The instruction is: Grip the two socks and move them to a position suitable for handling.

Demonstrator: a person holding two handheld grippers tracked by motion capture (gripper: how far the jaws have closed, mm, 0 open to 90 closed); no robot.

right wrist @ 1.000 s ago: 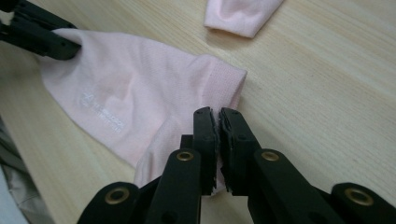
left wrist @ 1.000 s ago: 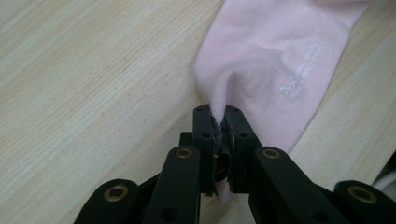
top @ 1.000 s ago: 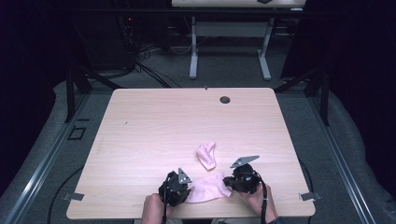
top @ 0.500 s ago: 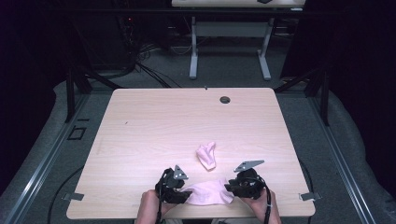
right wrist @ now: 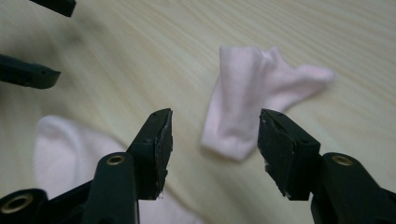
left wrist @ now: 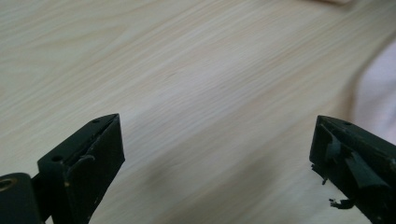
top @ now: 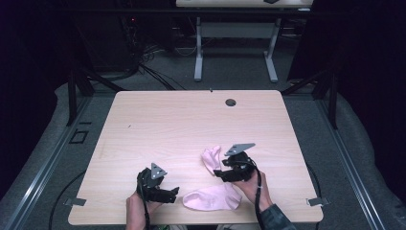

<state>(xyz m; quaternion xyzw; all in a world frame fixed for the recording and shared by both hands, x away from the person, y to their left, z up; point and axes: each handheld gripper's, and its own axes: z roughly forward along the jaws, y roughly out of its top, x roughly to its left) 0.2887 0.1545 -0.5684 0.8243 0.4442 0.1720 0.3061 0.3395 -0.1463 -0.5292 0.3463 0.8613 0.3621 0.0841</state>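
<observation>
We see two pink socks on the tabletop (top: 158,124), both near its front edge. The flat sock (top: 213,198) lies spread out closest to the person, between the two hands. The crumpled sock (top: 210,159) sits just behind it, a little farther from the person, and the two look apart or barely touching; we cannot tell which from the high view.

Our left tongs (top: 168,194) rest low over the tabletop just left of the flat sock, jaws pointing toward it. In the left gripper view the tongs (left wrist: 215,154) stand wide open with bare wood between the jaws, and a pale edge of the flat sock (left wrist: 378,93) shows at the right, beyond the right jaw. Nothing is held.

Our right tongs (top: 221,171) hover just right of the crumpled sock and above the flat sock's far end. In the right gripper view these tongs (right wrist: 212,140) are open too, and the crumpled sock (right wrist: 252,107) lies beyond the gap, its near end framed between the jaws but not touched by them. The flat sock (right wrist: 60,149) shows at the lower left of that view, partly behind the left jaw, and the left tongs' jaws (right wrist: 28,72) appear at the upper left, spread apart.

A dark round grommet (top: 231,102) sits near the tabletop's far edge, well apart from the socks.
</observation>
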